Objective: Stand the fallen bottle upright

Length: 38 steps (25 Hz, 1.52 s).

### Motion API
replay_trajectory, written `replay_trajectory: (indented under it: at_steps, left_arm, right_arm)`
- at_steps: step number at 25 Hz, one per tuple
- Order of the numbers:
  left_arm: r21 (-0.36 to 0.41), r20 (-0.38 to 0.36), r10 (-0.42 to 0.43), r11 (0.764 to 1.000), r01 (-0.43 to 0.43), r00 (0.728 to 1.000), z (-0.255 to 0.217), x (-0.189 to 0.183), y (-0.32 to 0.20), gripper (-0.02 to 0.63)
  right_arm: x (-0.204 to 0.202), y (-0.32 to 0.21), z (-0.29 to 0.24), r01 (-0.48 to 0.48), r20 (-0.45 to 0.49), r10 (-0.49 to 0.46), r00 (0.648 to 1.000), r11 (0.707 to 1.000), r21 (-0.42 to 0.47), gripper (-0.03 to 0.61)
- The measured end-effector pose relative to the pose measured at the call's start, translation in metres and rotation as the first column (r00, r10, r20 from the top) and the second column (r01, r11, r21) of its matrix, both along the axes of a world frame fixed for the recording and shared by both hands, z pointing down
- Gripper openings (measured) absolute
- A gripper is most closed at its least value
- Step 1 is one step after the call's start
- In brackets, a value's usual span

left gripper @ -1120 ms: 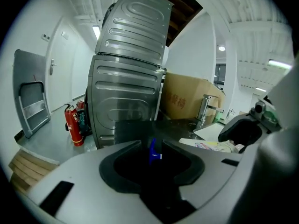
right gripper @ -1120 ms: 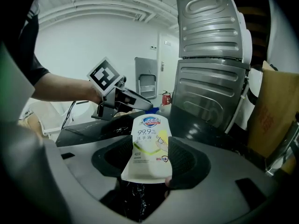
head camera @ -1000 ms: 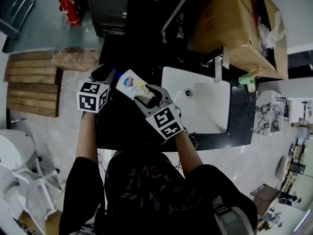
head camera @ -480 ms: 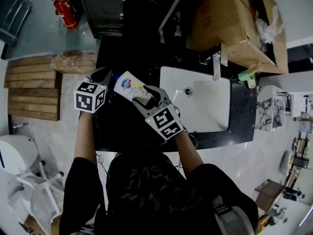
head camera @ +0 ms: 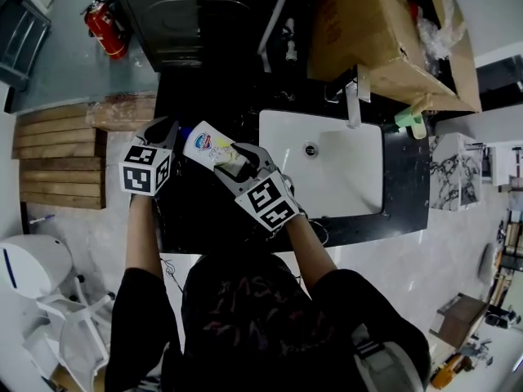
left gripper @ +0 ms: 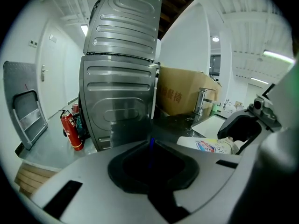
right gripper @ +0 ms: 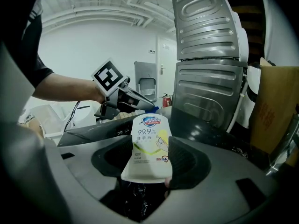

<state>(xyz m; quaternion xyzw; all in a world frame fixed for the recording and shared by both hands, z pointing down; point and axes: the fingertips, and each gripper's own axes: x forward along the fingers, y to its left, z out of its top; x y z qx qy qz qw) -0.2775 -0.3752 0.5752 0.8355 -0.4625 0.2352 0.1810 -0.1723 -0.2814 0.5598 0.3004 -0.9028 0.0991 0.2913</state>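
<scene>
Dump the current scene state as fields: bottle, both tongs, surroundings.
bottle: white, blue logo, tilted, not upright
right tongs: shut on bottle, at its base end
left tongs: just been closing; blue sliver between them, apparently the bottle's top
surface: black counter, white sink beside the tongs

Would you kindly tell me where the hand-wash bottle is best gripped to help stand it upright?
I'd grip the narrow blue top, coming from the person's left: the hand-wash bottle lies with that end pointing left, and the right gripper clamps its wide base end.
</scene>
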Motion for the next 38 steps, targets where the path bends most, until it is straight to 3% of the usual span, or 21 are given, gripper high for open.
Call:
replay_trajectory:
  at_steps: [7,12,20,32,38]
  left_arm:
    - [0.107,0.104,0.01,0.994,-0.021,0.995,-0.039,0.012,0.009,0.046]
    - [0.159,0.122,0.004,0.987,-0.023,0.993,-0.071,0.029,0.016,0.043]
    - [0.244,0.259,0.019,0.966,-0.084,0.966,-0.112,0.065,0.038,0.038]
    - [0.321,0.38,0.058,0.928,-0.19,0.923,-0.152,0.125,0.077,0.038]
    - [0.34,0.404,0.087,0.91,-0.238,0.911,-0.158,0.153,0.098,0.038]
  right_arm:
    - [0.009,0.007,-0.006,0.0,0.066,0.0,0.998,1.0,-0.01,0.253]
    - [0.02,0.012,-0.01,-0.006,0.109,0.007,0.994,1.0,-0.004,0.255]
    - [0.038,0.022,-0.015,0.0,0.166,-0.001,0.986,1.0,0.004,0.255]
    - [0.06,0.035,-0.007,0.003,0.219,0.004,0.976,0.999,-0.034,0.262]
    - [0.067,0.041,-0.003,0.025,0.211,-0.017,0.977,0.999,-0.035,0.262]
